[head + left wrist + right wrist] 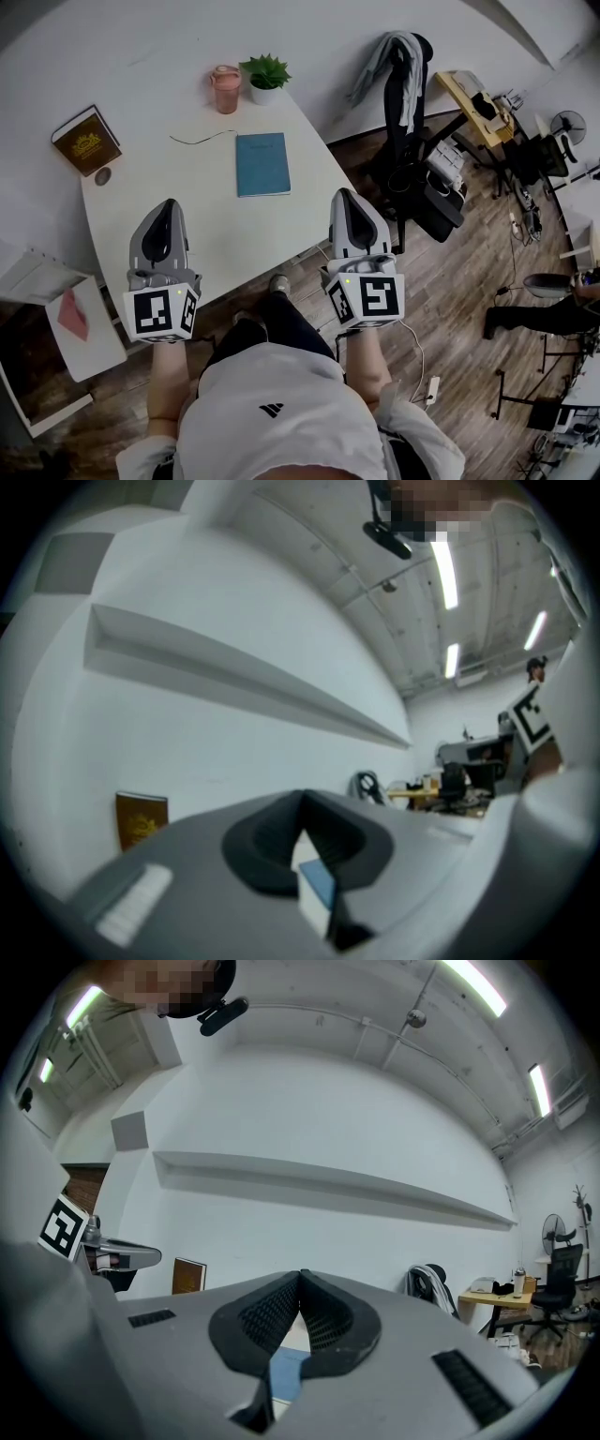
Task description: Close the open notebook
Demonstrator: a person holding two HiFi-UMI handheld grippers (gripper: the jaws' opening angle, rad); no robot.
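Note:
A teal notebook (262, 164) lies shut and flat on the white table (197, 211), near its right edge. My left gripper (169, 203) hovers over the table's near left part, short of the notebook and to its left, jaws shut and empty. Over the table's right edge, just right of the notebook, my right gripper (343, 194) is also shut with nothing in it. In the left gripper view the jaws (302, 797) meet at the tip, and a strip of the notebook (319, 885) shows below them. The right gripper view shows the same: closed jaws (300, 1274) over the notebook (286, 1372).
A brown book (86, 141) and a small dark disc (102, 176) lie at the table's left end. A pink cup (225, 89) and a potted plant (265, 77) stand at the far edge, with a thin cable (202, 138) nearby. A chair with clothes (401, 84) stands to the right.

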